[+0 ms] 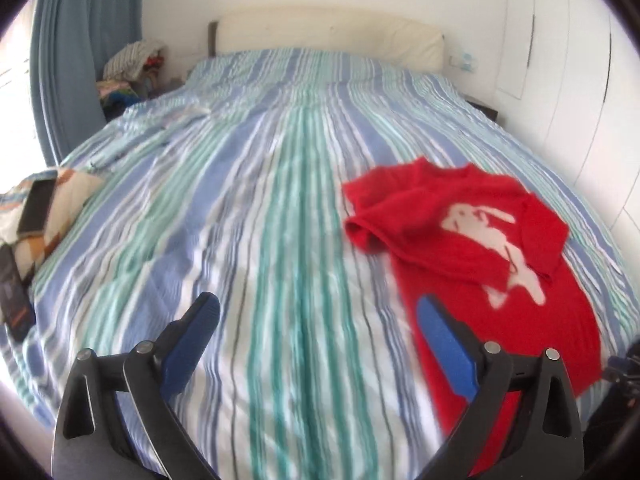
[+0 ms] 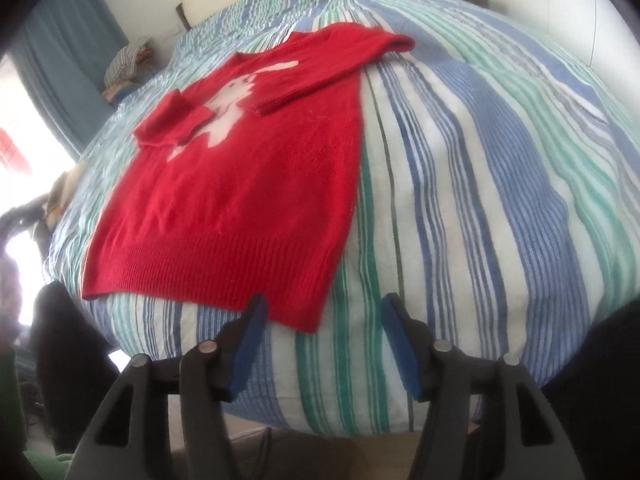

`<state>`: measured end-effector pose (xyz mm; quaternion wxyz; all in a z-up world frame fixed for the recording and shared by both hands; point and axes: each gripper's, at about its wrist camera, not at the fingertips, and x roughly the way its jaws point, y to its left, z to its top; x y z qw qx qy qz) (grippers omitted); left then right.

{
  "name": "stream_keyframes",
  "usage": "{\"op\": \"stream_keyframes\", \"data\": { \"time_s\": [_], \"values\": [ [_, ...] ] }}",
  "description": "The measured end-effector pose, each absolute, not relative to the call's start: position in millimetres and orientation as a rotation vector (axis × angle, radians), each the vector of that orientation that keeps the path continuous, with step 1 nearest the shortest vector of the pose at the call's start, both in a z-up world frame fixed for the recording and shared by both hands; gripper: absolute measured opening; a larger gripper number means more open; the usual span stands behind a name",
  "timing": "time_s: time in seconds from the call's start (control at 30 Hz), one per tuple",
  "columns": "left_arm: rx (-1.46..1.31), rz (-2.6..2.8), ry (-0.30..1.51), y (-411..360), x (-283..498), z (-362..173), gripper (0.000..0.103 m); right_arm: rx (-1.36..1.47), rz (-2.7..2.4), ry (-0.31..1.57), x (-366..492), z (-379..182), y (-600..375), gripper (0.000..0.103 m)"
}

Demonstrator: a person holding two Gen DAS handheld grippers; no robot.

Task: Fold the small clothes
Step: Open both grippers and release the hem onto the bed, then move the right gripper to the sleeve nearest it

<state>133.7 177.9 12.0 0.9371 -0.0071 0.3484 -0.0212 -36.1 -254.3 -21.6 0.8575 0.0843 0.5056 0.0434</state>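
Note:
A small red sweater (image 2: pixel 248 184) with a white animal print lies flat on the striped bedspread (image 2: pixel 500 160), both sleeves folded in over its chest. In the left wrist view the sweater (image 1: pixel 472 248) lies to the right. My left gripper (image 1: pixel 316 312) is open and empty above the bed, its right finger over the sweater's left edge. My right gripper (image 2: pixel 322 312) is open and empty, just in front of the sweater's lower right hem corner at the bed's foot edge.
A patterned cushion with a phone on it (image 1: pixel 44 208) lies at the bed's left edge. A pile of clothes (image 1: pixel 132 64) sits by the blue curtain (image 1: pixel 80 40). A cream headboard (image 1: pixel 328 36) and white wardrobe doors (image 1: pixel 568 80) stand beyond.

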Motion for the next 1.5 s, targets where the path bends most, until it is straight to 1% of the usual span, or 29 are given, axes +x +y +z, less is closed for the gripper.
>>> {"op": "stream_keyframes", "data": {
  "time_s": [0.07,0.17,0.23,0.27,0.3,0.37,0.57,0.77,1.03,1.23,1.5],
  "values": [
    [0.01,-0.052,0.699,187,180,-7,0.099,0.131,0.053,1.019,-40,-12,-252,0.059],
    [0.082,-0.049,0.753,193,237,-50,0.098,0.109,0.016,0.98,-43,-2,-250,0.059],
    [0.157,-0.08,0.861,195,263,-83,0.099,0.096,0.001,0.968,-47,2,-245,0.059],
    [0.175,-0.095,0.925,197,273,-99,0.101,0.085,-0.006,0.967,-47,3,-242,0.059],
    [0.145,-0.11,0.943,201,275,-106,0.103,0.077,-0.007,0.966,-49,3,-239,0.059],
    [0.102,-0.116,0.92,207,270,-104,0.103,0.066,-0.01,0.97,-52,0,-234,0.059],
    [0.085,-0.13,0.929,205,266,-107,0.103,0.072,-0.026,0.975,-56,-8,-223,0.059],
    [0.085,-0.13,0.93,205,265,-106,0.103,0.029,-0.05,0.949,-61,-5,-219,0.059],
    [0.085,-0.13,0.93,206,266,-106,0.103,0.045,-0.044,0.942,-46,-3,-208,0.059],
    [0.085,-0.13,0.93,206,266,-106,0.103,0.029,-0.077,0.928,-50,5,-201,0.059],
    [0.084,-0.131,0.931,206,266,-107,0.103,0.061,-0.136,0.974,-52,1,-206,0.059]
  ]
}}
